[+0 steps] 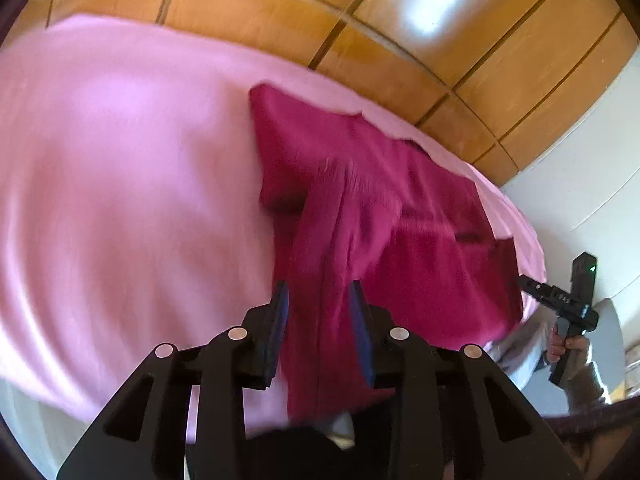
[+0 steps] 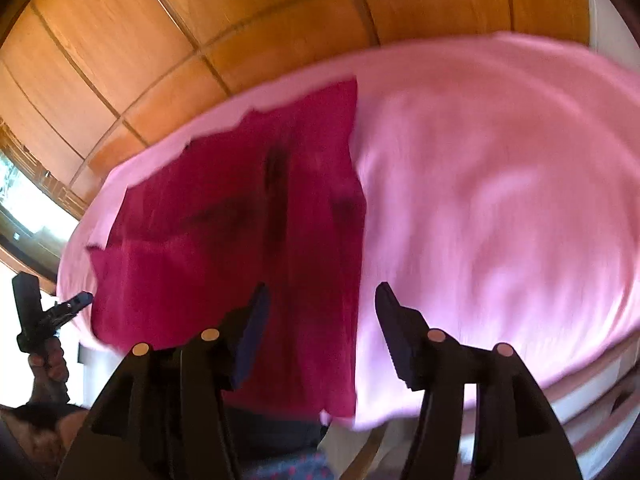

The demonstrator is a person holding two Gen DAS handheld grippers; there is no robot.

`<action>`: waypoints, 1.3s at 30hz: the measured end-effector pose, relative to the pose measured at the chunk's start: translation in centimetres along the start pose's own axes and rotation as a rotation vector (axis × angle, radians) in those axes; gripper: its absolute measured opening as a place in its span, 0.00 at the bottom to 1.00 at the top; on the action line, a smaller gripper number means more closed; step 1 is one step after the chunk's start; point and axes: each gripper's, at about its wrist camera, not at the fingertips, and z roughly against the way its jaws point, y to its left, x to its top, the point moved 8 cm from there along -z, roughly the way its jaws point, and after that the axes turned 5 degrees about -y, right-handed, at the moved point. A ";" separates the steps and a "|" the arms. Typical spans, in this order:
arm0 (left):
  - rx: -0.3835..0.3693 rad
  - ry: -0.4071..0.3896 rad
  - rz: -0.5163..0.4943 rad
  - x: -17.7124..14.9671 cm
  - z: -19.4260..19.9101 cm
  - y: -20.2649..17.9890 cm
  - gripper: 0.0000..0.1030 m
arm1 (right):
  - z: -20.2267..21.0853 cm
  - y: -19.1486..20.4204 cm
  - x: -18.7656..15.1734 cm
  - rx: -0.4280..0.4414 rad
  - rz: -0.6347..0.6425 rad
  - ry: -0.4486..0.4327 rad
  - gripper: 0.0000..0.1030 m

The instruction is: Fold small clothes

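A magenta garment (image 1: 400, 216) lies spread on a pink bed cover (image 1: 120, 184). My left gripper (image 1: 320, 300) has its jaws partly open around a raised fold of the garment, which hangs between the fingers (image 1: 280, 312); the pads do not visibly press it. In the right wrist view the garment (image 2: 224, 216) lies flat on the cover (image 2: 500, 200). My right gripper (image 2: 320, 304) is wide open and empty, above the garment's near right edge. Each gripper shows small in the other's view, the right one (image 1: 560, 300) and the left one (image 2: 60, 312). Both views are blurred.
A wooden panelled wardrobe (image 1: 360, 12) stands behind the bed. A white wall (image 1: 580, 184) is at the right of the left wrist view. A bright window (image 2: 24, 200) is at the left of the right wrist view. The bed's near edge (image 2: 580, 364) drops off below.
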 end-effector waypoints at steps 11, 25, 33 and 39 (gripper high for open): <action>0.030 -0.061 -0.074 3.8 -3.4 -1.1 0.07 | -3.6 1.5 1.9 -0.045 0.147 0.012 0.06; -0.017 -0.287 -0.065 11.9 1.2 -2.8 0.07 | -0.9 2.9 11.6 0.052 -0.004 -0.215 0.06; 0.119 -0.251 -0.052 18.1 -6.4 0.1 0.06 | -9.4 1.1 17.1 -0.040 -0.125 -0.226 0.06; 0.214 -0.147 -0.025 18.6 -12.6 3.2 0.06 | -16.5 -1.8 16.4 -0.169 -0.146 -0.114 0.06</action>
